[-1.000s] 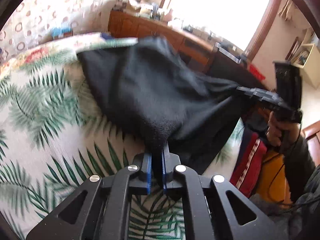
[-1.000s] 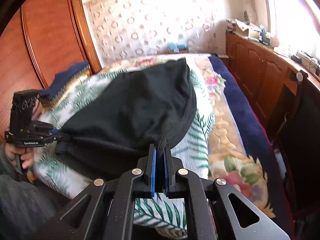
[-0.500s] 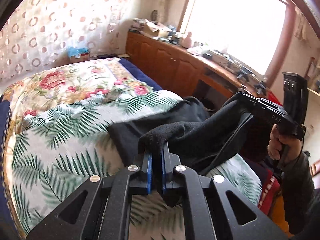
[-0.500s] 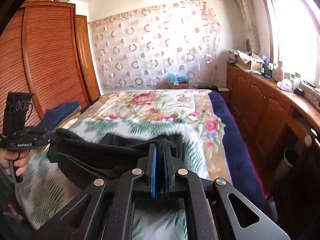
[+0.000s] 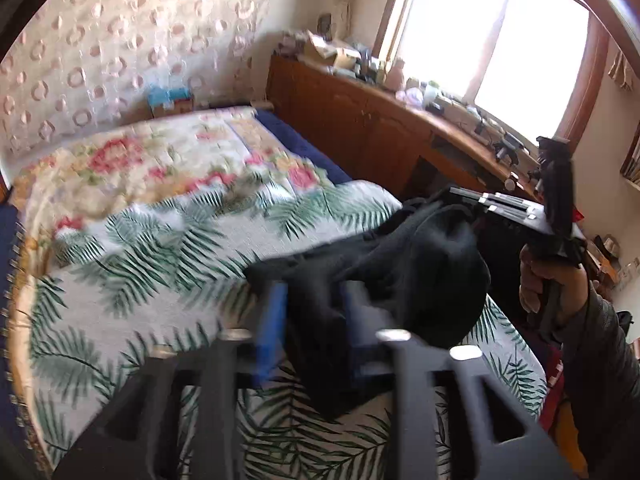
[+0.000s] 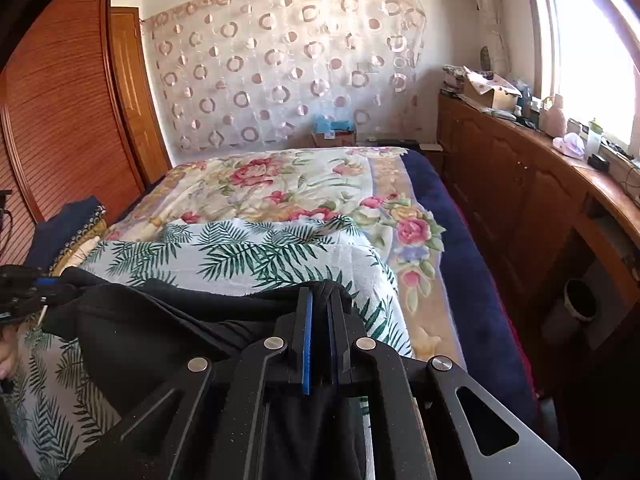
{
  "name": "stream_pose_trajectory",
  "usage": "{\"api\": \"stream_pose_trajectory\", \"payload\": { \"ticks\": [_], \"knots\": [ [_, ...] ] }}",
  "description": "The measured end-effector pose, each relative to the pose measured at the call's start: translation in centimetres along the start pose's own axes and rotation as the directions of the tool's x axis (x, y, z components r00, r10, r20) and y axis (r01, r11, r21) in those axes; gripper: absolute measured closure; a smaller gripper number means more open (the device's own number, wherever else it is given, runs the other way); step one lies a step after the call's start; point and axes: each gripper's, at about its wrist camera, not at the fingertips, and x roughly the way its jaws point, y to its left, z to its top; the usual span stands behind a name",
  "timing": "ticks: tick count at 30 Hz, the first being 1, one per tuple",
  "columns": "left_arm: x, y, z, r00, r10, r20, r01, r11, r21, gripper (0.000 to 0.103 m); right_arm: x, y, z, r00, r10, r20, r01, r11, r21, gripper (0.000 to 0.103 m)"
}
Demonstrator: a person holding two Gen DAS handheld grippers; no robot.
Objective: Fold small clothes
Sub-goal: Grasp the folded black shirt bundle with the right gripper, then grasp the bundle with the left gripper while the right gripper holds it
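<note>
A black garment (image 5: 420, 272) lies bunched near the front edge of the palm-leaf spread (image 5: 160, 264) on the bed. The jaws of my left gripper (image 5: 314, 292) are opening, blurred, with a fold of the black cloth loose between them. My right gripper (image 6: 320, 296) is shut on another edge of the garment (image 6: 160, 328), holding it just above the spread (image 6: 260, 248). In the left wrist view the right gripper (image 5: 464, 200) is at the right, held by a hand (image 5: 552, 280). The left gripper (image 6: 48, 284) shows at the left edge of the right wrist view.
A floral blanket (image 6: 280, 184) covers the far part of the bed. A wooden sideboard (image 6: 520, 184) cluttered with items runs along the right under a bright window. A wooden wardrobe (image 6: 60, 120) stands on the left, with a folded dark blue cloth (image 6: 68, 220) beside it.
Both grippers drew the spread-out garment back toward the near edge, where it now lies bunched. The left jaws, shut on the cloth before, have parted. The right stays shut on it.
</note>
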Motion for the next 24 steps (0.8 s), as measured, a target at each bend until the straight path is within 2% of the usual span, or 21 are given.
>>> {"api": "stream_pose_trajectory", "payload": {
  "ticks": [4, 6, 8, 10, 15, 20, 24],
  "knots": [
    [-1.7, 0.4, -0.1, 0.999, 0.002, 0.037, -0.002, 1.000, -0.005, 0.031, 1.1, 0.1, 1.1, 0.999, -0.038, -0.017, 0.038, 0.999, 0.006, 0.097],
    [-2.1, 0.3, -0.7, 0.999, 0.012, 0.041, -0.013, 1.000, 0.007, 0.030, 1.8, -0.1, 1.6, 0.998, -0.058, -0.020, 0.058, 0.998, 0.018, 0.096],
    [-1.9, 0.0, -1.0, 0.999, 0.013, 0.032, -0.014, 1.000, 0.017, 0.030, 1.4, 0.1, 1.8, 0.996, -0.089, -0.018, 0.090, 0.996, 0.030, 0.084],
    [-1.2, -0.1, -1.5, 1.000, 0.009, 0.013, -0.009, 1.000, 0.020, 0.030, 0.3, 0.3, 1.9, 0.997, -0.079, 0.002, 0.079, 0.996, 0.042, 0.081],
    [1.4, -0.2, -2.2, 1.000, 0.003, -0.030, -0.003, 1.000, 0.000, 0.030, -3.0, 1.3, 1.0, 0.998, -0.055, 0.040, 0.056, 0.998, -0.020, 0.049],
    [4.7, 0.2, -1.7, 0.998, 0.016, -0.067, -0.017, 1.000, -0.010, 0.030, -2.8, 2.6, -1.2, 1.000, 0.002, -0.028, -0.005, 0.996, -0.095, 0.045],
    [6.7, 1.5, -0.5, 0.998, 0.024, -0.066, -0.027, 0.999, -0.046, 0.030, -0.6, 1.9, -0.9, 0.998, 0.008, -0.060, -0.011, 0.998, -0.062, 0.045]
  ]
}}
